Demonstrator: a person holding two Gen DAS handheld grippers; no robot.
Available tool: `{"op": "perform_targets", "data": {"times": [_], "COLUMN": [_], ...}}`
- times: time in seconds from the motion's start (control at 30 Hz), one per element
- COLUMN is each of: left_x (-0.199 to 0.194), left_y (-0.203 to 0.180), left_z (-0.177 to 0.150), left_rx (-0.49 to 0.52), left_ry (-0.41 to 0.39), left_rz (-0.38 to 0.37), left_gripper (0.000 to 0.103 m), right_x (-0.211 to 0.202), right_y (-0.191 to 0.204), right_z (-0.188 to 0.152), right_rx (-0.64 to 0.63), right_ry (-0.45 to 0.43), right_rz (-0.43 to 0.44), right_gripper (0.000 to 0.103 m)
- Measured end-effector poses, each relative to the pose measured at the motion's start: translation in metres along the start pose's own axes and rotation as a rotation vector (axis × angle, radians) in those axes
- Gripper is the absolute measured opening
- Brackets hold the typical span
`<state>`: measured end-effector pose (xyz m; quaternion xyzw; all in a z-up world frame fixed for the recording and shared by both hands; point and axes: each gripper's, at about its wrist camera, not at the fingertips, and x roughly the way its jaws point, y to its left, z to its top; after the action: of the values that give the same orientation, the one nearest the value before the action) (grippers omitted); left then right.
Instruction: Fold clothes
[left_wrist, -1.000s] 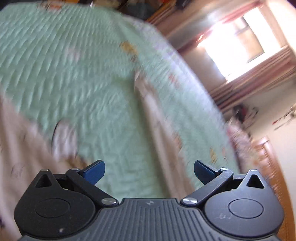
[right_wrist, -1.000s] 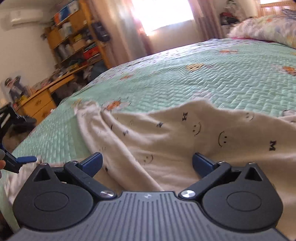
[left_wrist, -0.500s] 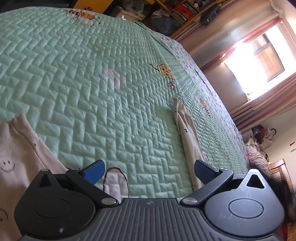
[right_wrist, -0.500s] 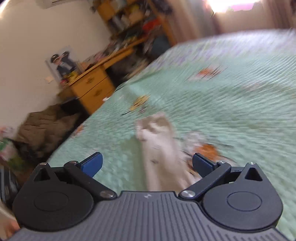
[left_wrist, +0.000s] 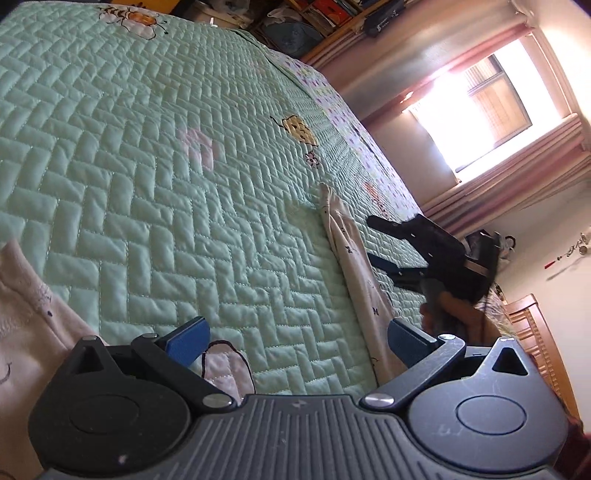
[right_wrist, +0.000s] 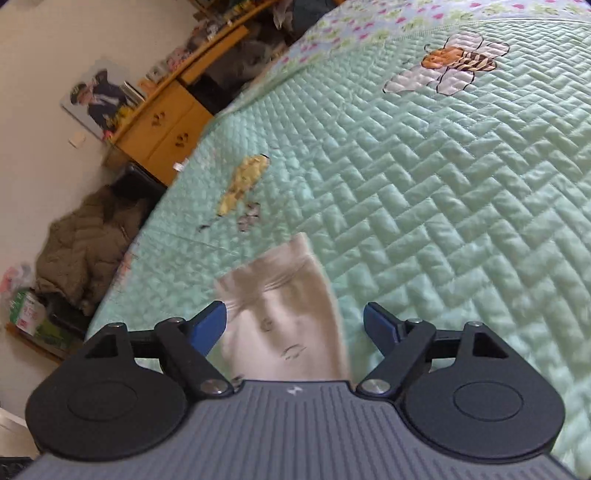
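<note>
Green quilted bed (right_wrist: 443, 177). Right gripper (right_wrist: 294, 325) jaws closing around sleeve cuff (right_wrist: 284, 291), not yet pinching, to fold it; left gripper (left_wrist: 295, 339) jaws apart, empty.

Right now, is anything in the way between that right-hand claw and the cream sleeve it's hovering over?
Nothing visible. The sleeve lies flat on the green quilt, its cuffed end already between the closing jaws of the right gripper, with no other object between them.
</note>
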<state>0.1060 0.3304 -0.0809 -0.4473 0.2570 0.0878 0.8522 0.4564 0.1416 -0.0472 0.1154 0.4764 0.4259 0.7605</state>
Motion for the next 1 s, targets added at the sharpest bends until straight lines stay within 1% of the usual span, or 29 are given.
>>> {"op": "perform_targets", "data": {"times": [0.07,0.13,0.17,0.2,0.23,0.27,0.3,0.43,0.5,0.57,0.73,0.83,0.9,1.0], "left_x": [0.001,0.001,0.001,0.001,0.001,0.001,0.001,0.000,-0.001,-0.005,-0.029,-0.045,-0.052,-0.058], "left_y": [0.001,0.003,0.003,0.004,0.004,0.004,0.004,0.005,0.006,0.009,0.012,0.016,0.017,0.023], "left_z": [0.000,0.000,0.000,0.000,0.000,0.000,0.000,0.000,0.001,0.003,0.012,0.019,0.022,0.020], "left_rx": [0.001,-0.003,-0.005,-0.007,-0.008,-0.008,-0.005,-0.010,-0.022,-0.044,-0.073,-0.090,-0.102,-0.172], "left_ry": [0.002,0.002,0.002,0.003,0.002,0.000,0.000,-0.003,-0.004,-0.004,-0.058,-0.070,-0.052,-0.016], "left_rz": [-0.008,-0.014,-0.016,-0.018,-0.019,-0.020,-0.019,-0.022,-0.029,-0.036,-0.020,-0.068,-0.114,-0.202], "left_gripper": [0.102,0.102,0.102,0.102,0.102,0.102,0.102,0.102,0.102,0.102,0.102,0.102,0.102,0.102], "right_x": [0.006,0.013,0.017,0.019,0.022,0.023,0.024,0.022,0.018,0.008,-0.042,-0.078,-0.097,-0.115], "right_y": [-0.003,-0.002,0.000,0.001,0.001,0.002,0.002,0.006,0.013,0.025,0.073,0.106,0.127,0.156], "right_z": [0.006,0.011,0.013,0.014,0.016,0.017,0.017,0.013,0.008,0.003,-0.016,-0.040,-0.061,-0.100], "right_rx": [-0.025,-0.066,-0.097,-0.116,-0.131,-0.142,-0.148,-0.172,-0.184,-0.189,-0.164,-0.124,-0.095,-0.070], "right_ry": [0.003,0.021,0.036,0.048,0.059,0.064,0.066,0.056,0.035,-0.004,-0.120,-0.162,-0.168,-0.159], "right_rz": [0.021,0.036,0.038,0.030,0.017,0.001,-0.010,-0.034,-0.043,-0.025,0.071,0.147,0.200,0.245], "right_gripper": [0.083,0.079,0.068,0.051,0.045,0.029,0.016,0.002,0.002,0.002,0.002,0.002,0.002,0.002]}}
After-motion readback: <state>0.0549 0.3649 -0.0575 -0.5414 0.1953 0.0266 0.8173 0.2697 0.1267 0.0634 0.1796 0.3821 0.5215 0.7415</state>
